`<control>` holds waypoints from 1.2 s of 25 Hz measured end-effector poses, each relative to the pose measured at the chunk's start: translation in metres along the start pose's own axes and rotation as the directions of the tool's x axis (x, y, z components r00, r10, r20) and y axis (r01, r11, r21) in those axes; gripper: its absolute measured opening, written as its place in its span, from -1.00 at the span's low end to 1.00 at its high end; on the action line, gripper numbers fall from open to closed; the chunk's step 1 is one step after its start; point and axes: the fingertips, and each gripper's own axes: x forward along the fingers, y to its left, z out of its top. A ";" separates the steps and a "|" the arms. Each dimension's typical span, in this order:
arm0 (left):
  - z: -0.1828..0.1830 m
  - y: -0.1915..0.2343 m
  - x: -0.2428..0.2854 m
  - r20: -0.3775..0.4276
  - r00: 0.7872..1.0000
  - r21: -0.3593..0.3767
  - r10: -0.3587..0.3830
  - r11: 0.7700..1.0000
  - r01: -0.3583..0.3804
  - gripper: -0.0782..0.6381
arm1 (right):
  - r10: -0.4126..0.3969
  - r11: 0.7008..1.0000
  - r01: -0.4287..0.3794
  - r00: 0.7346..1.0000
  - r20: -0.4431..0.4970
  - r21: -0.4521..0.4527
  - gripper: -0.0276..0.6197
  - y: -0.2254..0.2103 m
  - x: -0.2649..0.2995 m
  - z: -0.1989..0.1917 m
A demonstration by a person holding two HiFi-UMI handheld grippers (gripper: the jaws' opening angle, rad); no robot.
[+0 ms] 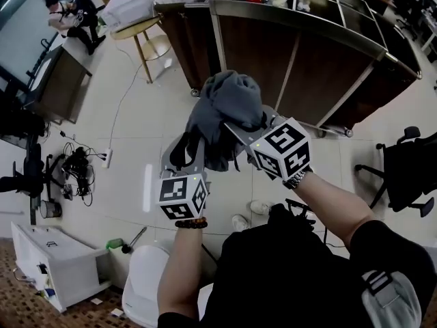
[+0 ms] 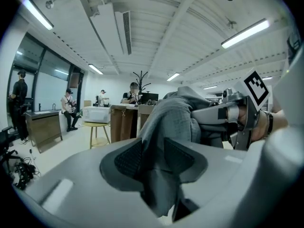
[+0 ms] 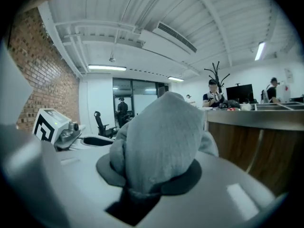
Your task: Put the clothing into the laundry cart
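Clothing (image 1: 229, 108): dark grey, bunched into a soft lump, held off the floor on the near side of the counter (image 1: 254, 53), in front of its wooden face and below its steel top.

Left gripper (image 2: 155, 161): closed on the clothing; a fold of grey cloth pinched between the two dark pads and hanging down past them; pointed roughly level toward the counter.

Right gripper (image 3: 151, 177): closed on the same clothing; the cloth heaped over the jaws and filling the gap between them; aimed along the counter's front, which ran off to the right in its own view.

Grippers together: set close side by side before the counter, marker cubes turned back toward the person, the bundle shared between both sets of jaws.

Stool (image 1: 142, 34): stood off the counter's left end, with a white box (image 1: 131, 4) on its seat.

Office chair (image 1: 408, 173): black, stood off the counter's right end, on the near side.

People: a few seen standing or sitting beyond the counter, too small for detail.
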 end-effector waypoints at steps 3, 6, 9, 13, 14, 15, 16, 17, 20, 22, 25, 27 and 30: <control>0.000 -0.017 0.007 -0.002 0.998 0.008 -0.067 0.998 0.067 -0.39 | -0.069 0.997 0.069 0.998 0.012 0.018 -0.51 -0.009 -0.019 -0.002; 0.008 -0.045 0.021 -0.006 0.991 0.020 -0.131 0.991 0.131 -0.39 | -0.137 0.990 0.135 0.990 0.036 0.037 -0.51 -0.029 -0.047 0.006; 0.014 -0.079 0.038 -0.019 0.979 0.039 -0.203 0.978 0.203 -0.40 | -0.208 0.977 0.205 0.976 0.058 0.059 -0.51 -0.053 -0.078 0.013; 0.019 -0.120 0.063 -0.028 0.964 0.058 -0.265 0.962 0.266 -0.39 | -0.265 0.963 0.259 0.961 0.077 0.076 -0.51 -0.082 -0.113 0.016; 0.020 -0.130 0.070 -0.030 0.960 0.060 -0.278 0.958 0.279 -0.39 | -0.278 0.959 0.271 0.957 0.083 0.080 -0.51 -0.090 -0.123 0.016; 0.021 -0.141 0.077 -0.032 0.956 0.063 -0.291 0.954 0.292 -0.39 | -0.290 0.955 0.284 0.953 0.088 0.084 -0.51 -0.098 -0.133 0.016; 0.022 -0.153 0.084 -0.033 0.952 0.066 -0.303 0.950 0.304 -0.39 | -0.303 0.951 0.295 0.949 0.093 0.088 -0.51 -0.108 -0.143 0.016; 0.023 -0.165 0.092 -0.034 0.949 0.070 -0.315 0.946 0.316 -0.39 | -0.314 0.948 0.306 0.944 0.098 0.092 -0.51 -0.118 -0.153 0.016; 0.027 -0.201 0.114 -0.037 0.935 0.080 -0.352 0.932 0.354 -0.39 | -0.350 0.935 0.339 0.930 0.115 0.105 -0.51 -0.147 -0.184 0.018; 0.029 -0.224 0.127 -0.036 0.925 0.088 -0.379 0.920 0.381 -0.40 | -0.372 0.927 0.359 0.919 0.128 0.111 -0.51 -0.163 -0.205 0.019; 0.037 -0.265 0.145 -0.025 0.908 0.104 -0.419 0.902 0.419 -0.39 | -0.404 0.914 0.391 0.902 0.155 0.111 -0.51 -0.186 -0.242 0.026; 0.046 -0.296 0.153 -0.014 0.894 0.115 -0.447 0.888 0.446 -0.39 | -0.428 0.904 0.414 0.887 0.174 0.109 -0.51 -0.199 -0.271 0.034; 0.050 -0.337 0.169 -0.013 0.873 0.126 -0.487 0.866 0.485 -0.39 | -0.464 0.886 0.451 0.863 0.199 0.112 -0.51 -0.220 -0.310 0.042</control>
